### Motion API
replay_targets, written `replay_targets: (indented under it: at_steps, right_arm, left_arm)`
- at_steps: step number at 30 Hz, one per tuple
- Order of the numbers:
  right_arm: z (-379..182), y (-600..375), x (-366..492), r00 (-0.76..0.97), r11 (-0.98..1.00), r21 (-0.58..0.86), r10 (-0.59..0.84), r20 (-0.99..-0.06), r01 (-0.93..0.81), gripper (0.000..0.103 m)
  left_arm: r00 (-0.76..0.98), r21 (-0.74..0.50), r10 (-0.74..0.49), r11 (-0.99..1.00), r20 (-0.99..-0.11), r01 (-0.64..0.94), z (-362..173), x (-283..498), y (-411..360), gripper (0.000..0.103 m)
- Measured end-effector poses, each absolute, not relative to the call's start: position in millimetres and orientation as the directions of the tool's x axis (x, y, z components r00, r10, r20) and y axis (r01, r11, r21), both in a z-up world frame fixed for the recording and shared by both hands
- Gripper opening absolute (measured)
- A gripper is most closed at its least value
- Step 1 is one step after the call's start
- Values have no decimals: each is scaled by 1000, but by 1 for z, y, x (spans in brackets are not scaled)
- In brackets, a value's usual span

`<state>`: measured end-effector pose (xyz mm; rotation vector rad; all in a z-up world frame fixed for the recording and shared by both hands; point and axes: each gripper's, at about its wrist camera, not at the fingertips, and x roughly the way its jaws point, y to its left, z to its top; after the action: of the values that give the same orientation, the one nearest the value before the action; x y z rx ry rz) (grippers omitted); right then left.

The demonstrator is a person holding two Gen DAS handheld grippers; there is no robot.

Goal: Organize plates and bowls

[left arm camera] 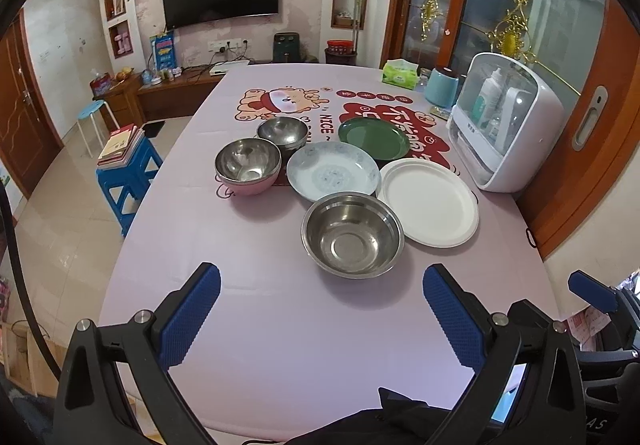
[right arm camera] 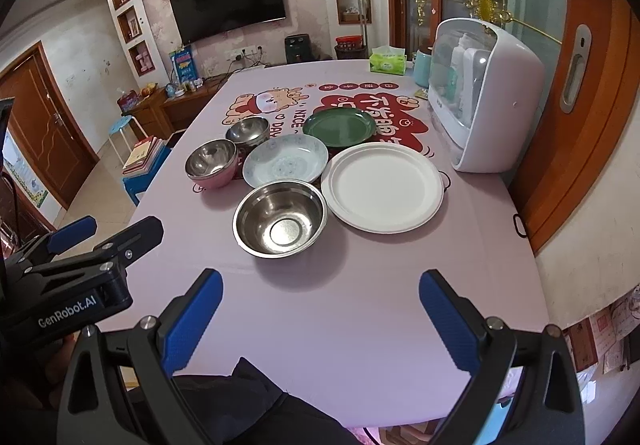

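Observation:
On the pink table, a large steel bowl (left arm camera: pixel 352 235) (right arm camera: pixel 280 219) sits nearest me. Behind it lie a white plate (left arm camera: pixel 430 203) (right arm camera: pixel 382 187), a blue-patterned plate (left arm camera: pixel 332 171) (right arm camera: pixel 285 161) and a green plate (left arm camera: pixel 374 137) (right arm camera: pixel 339 126). A pink-sided steel bowl (left arm camera: pixel 248 165) (right arm camera: pixel 211 163) and stacked steel bowls (left arm camera: pixel 282 133) (right arm camera: pixel 247 131) stand at the left. My left gripper (left arm camera: pixel 322 313) is open and empty, short of the large bowl. My right gripper (right arm camera: pixel 320 319) is open and empty too, also near the front edge. The left gripper also shows in the right wrist view (right arm camera: pixel 80 241).
A white sterilizer cabinet (left arm camera: pixel 508 125) (right arm camera: pixel 484 97), a light blue canister (left arm camera: pixel 442 85) and a tissue pack (left arm camera: pixel 400 74) stand along the table's right and far side. A blue stool with books (left arm camera: pixel 128 169) stands left of the table. A wall and door frame lie at the right.

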<state>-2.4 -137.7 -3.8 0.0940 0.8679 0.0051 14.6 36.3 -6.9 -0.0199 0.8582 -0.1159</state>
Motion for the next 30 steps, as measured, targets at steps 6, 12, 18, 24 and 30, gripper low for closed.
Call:
replay_targets:
  at_steps: [6, 12, 18, 24, 30]
  right_arm:
    - [-4, -134, -11, 656, 992, 93, 18, -754, 80, 99]
    - [-2, -139, -26, 666, 985, 108, -7, -746, 132, 99]
    - [0, -154, -37, 689, 979, 128, -17, -724, 159, 99]
    - [0, -171, -34, 694, 979, 142, 3, -720, 143, 99]
    - [3, -194, -25, 699, 982, 153, 32, -715, 112, 99]
  left_arm:
    - [637, -60, -125, 991, -761, 124, -10, 16, 42, 101]
    - [620, -71, -170, 981, -766, 181, -13, 14, 36, 101]
    - [598, -79, -201, 971, -776, 224, -16, 14, 21, 101]
    - [581, -80, -202, 970, -789, 228, -19, 15, 3, 101]
    - [567, -87, -191, 975, -801, 206, -19, 19, -17, 101]
